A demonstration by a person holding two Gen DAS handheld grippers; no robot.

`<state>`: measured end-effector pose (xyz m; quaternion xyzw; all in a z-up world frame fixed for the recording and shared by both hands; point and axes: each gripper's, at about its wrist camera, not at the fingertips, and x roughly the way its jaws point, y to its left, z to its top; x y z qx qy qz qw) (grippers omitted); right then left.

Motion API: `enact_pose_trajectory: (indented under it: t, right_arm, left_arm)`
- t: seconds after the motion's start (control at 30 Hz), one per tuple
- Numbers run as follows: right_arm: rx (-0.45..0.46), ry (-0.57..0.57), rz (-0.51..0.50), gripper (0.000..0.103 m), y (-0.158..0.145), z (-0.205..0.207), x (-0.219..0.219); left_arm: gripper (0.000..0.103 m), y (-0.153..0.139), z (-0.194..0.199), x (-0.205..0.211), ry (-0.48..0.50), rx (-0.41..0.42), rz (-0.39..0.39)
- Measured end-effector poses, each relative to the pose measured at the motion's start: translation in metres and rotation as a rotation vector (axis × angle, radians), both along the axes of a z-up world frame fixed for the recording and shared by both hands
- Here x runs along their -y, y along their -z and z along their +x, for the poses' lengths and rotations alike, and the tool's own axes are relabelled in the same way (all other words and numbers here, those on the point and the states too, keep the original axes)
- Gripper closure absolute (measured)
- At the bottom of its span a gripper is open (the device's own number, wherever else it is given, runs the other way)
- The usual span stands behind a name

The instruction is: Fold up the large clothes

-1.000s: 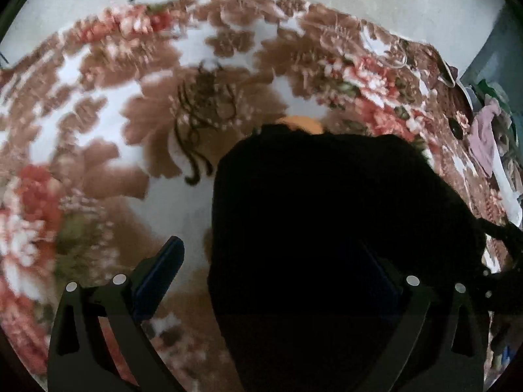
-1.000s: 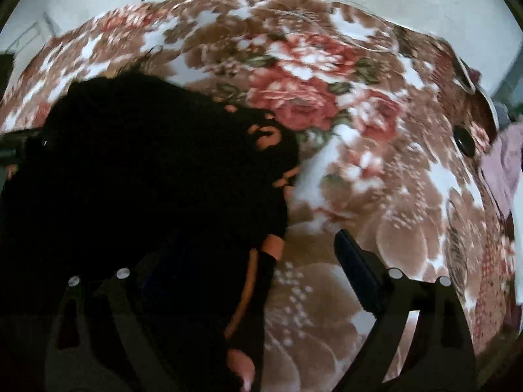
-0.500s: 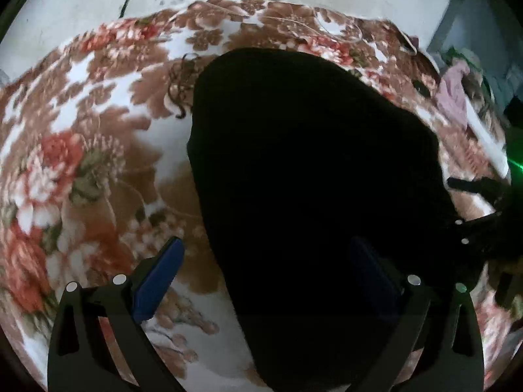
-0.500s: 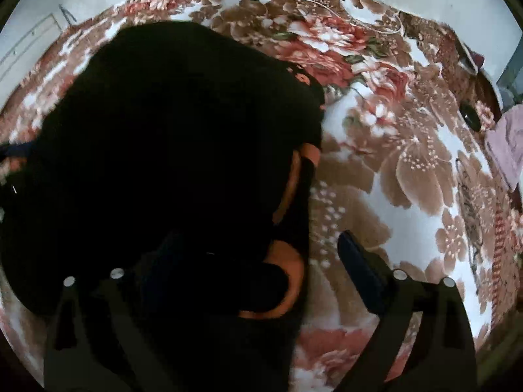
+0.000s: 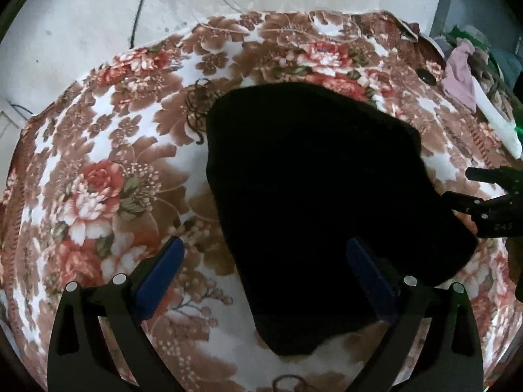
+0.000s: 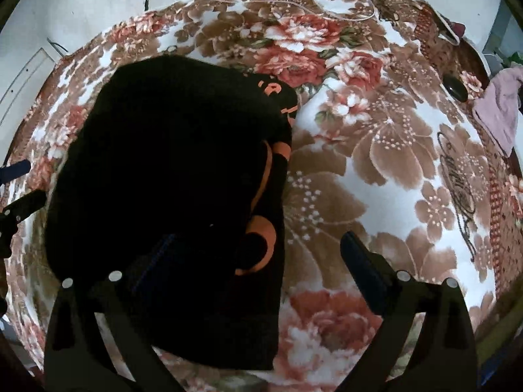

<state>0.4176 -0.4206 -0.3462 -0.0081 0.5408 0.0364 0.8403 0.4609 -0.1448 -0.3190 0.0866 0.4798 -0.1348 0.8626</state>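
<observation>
Both hand-held grippers, left (image 5: 264, 271) and right (image 6: 258, 261), are hanging wide open and empty over the folded black garment (image 5: 313, 196) lying on the floral blanket (image 5: 108, 170), probably awaiting another fold.

Dim even light; fisheye edges warped, vignetted.

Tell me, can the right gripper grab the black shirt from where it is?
Probably yes. The right gripper is open with nothing in its fingers, and the folded black shirt lies right under its left finger on the flowery blanket. Nothing sits in between.
</observation>
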Motion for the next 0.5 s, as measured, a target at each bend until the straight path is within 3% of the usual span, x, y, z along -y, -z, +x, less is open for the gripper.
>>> enact_pose_trajectory:
  t: [0.27, 0.5]
  right_arm:
    - [-0.042, 0.045, 0.070, 0.006, -0.006, 0.013, 0.029]
    - [-0.099, 0.117, 0.201, 0.006, 0.004, 0.041, 0.054]
  left_arm:
    - [0.005, -0.005, -0.005, -0.009, -0.036, -0.001, -0.027]
    - [0.005, 0.014, 0.030, -0.050, -0.107, -0.121, -0.175]
